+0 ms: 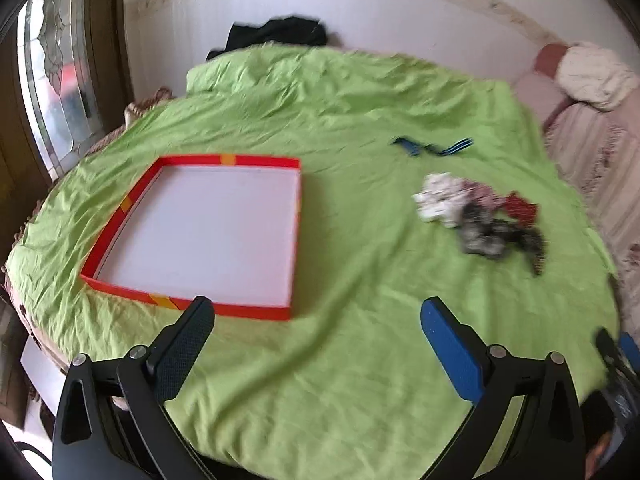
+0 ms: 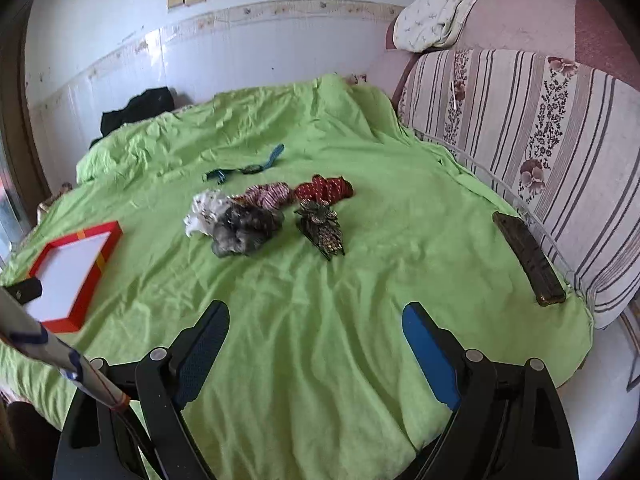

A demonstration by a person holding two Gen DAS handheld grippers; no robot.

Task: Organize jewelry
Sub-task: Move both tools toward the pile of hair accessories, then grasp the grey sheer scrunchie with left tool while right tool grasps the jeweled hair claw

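A bed is covered by a wrinkled lime-green sheet point(image 2: 320, 320). Behind it a white wall point(image 2: 240, 52) is crossed by a patterned border strip. A patterned glass window point(image 1: 52, 80) is seen at the left, lit by daylight. A striped floral sofa point(image 2: 540, 140) is set along the right.

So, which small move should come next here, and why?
Probably bring the right tool forward to the pile of hair ties and brooch. Both tools are open and hold nothing, the red-rimmed box has nothing in it, and all pieces lie loose on the green sheet.
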